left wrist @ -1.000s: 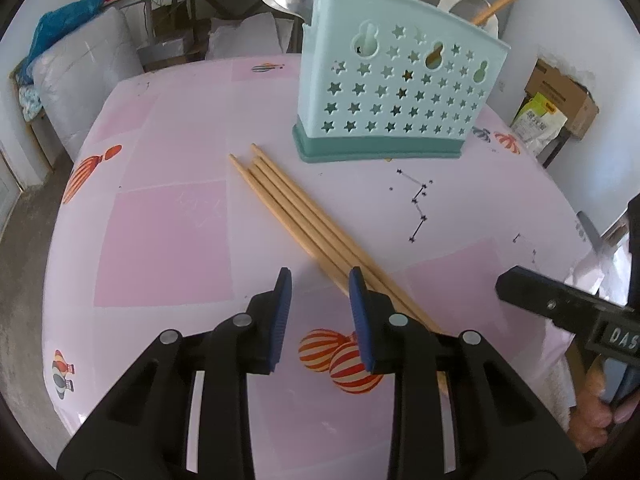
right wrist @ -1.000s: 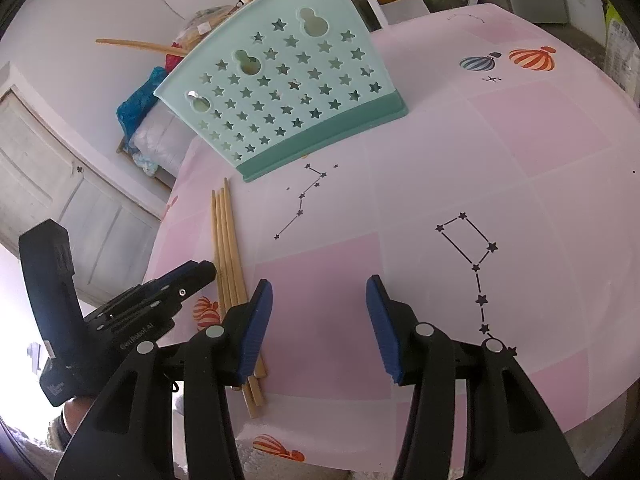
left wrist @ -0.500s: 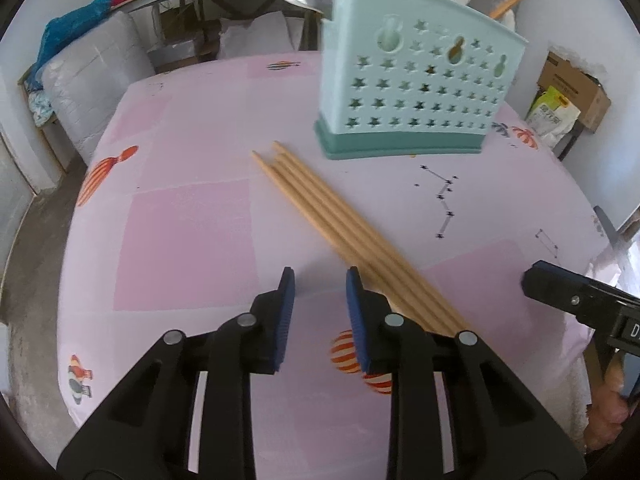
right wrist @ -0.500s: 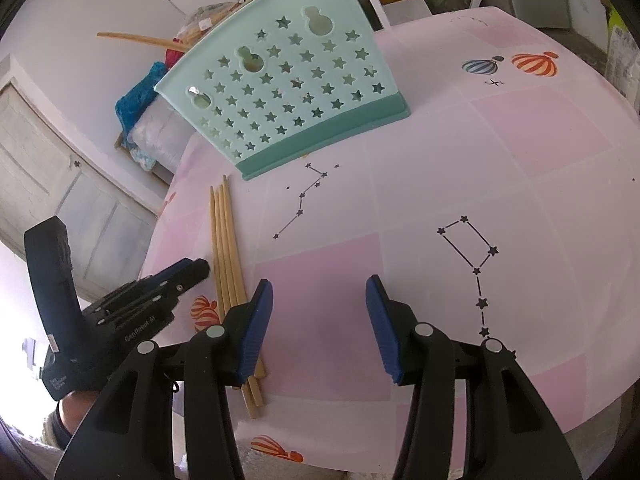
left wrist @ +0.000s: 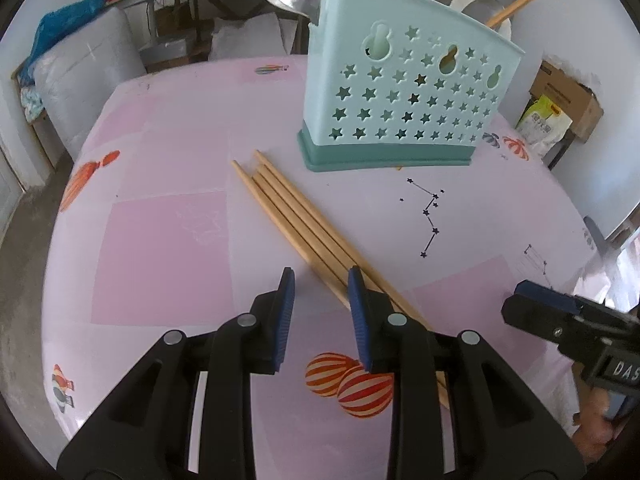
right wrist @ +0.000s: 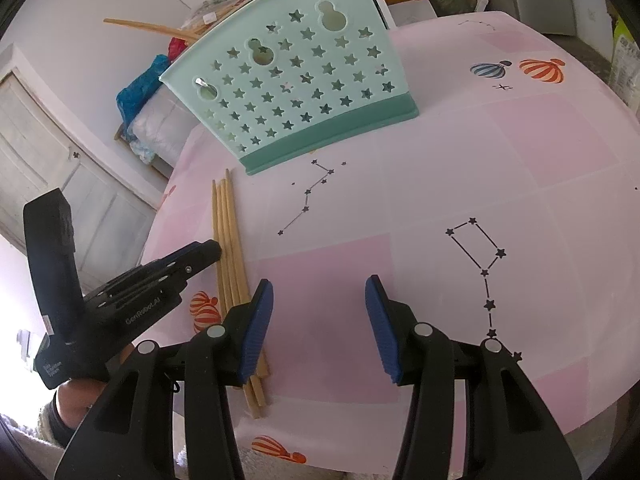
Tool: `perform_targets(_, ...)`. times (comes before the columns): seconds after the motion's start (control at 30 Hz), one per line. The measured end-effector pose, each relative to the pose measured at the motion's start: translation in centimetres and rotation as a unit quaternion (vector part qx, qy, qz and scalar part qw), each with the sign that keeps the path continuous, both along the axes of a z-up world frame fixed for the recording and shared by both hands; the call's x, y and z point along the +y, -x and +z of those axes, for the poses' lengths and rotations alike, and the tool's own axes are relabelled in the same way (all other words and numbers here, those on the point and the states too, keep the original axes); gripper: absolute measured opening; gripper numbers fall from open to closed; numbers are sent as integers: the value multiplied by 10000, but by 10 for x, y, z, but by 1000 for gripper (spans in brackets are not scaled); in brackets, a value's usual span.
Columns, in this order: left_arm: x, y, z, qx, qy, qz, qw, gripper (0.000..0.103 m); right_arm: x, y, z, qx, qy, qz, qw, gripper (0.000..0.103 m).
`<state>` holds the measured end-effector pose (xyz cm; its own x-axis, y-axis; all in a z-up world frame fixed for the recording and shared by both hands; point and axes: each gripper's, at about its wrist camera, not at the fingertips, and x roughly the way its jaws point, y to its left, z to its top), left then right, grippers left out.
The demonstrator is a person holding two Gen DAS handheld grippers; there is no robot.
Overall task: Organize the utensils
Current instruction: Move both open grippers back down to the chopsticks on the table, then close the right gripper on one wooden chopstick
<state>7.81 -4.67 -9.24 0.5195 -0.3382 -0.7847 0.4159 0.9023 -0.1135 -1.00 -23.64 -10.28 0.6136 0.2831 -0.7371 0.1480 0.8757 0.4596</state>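
Several wooden chopsticks (left wrist: 296,216) lie side by side on the pink tablecloth, also in the right wrist view (right wrist: 229,236). A mint star-punched utensil holder (left wrist: 404,100) stands upright behind them, seen too in the right wrist view (right wrist: 296,88), with a ladle and chopsticks sticking out. My left gripper (left wrist: 320,280) is open and empty, low over the chopsticks' near part, and shows in the right wrist view (right wrist: 200,256). My right gripper (right wrist: 318,292) is open and empty, right of the chopsticks; it shows in the left wrist view (left wrist: 532,304).
The round table (left wrist: 168,240) has a pink cloth with balloon and constellation prints. Beyond it stand a covered bundle (left wrist: 80,76), a bench, a cardboard box (left wrist: 568,96) and a white door (right wrist: 52,160). The table edge runs near both grippers.
My left gripper has moved forward and right over the chopsticks and its jaws have widened a little. My right gripper has stayed nearly still and open.
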Motion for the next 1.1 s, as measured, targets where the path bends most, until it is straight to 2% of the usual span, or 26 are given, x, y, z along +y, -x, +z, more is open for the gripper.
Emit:
perform_targets(0.27, 16, -1, -1, -116, -253, 108, 9996, 24, 10, -9, 9, -109, 86, 272, 9995, 44)
perform_targets(0.33, 22, -2, -3, -88, -320, 122, 9994, 16, 16, -14, 12, -141, 56, 430, 9990, 44)
perform_targets(0.5, 29, -2, -2, -71, -388, 140, 9991, 14, 41, -33, 18, -159, 347, 994, 9943, 42)
perform_targets(0.63, 36, -6, 2, 189, 58, 212, 9996, 14, 53, -47, 14, -87, 452, 1240, 9912, 32)
perform_targets(0.7, 37, -5, 6, 141, 157, 205, 9996, 14, 58, -53, 11, -31, 528, 1351, 9894, 28)
perform_targets(1.0, 18, -9, 3, 198, 88, 9, 9998, 15, 65, -63, 4, 135, 706, 1555, 9852, 9)
perform_targets(1.1, 18, -10, 2, 216, 89, -17, 9997, 19, 62, -64, 3, 170, 658, 1546, 9856, 7)
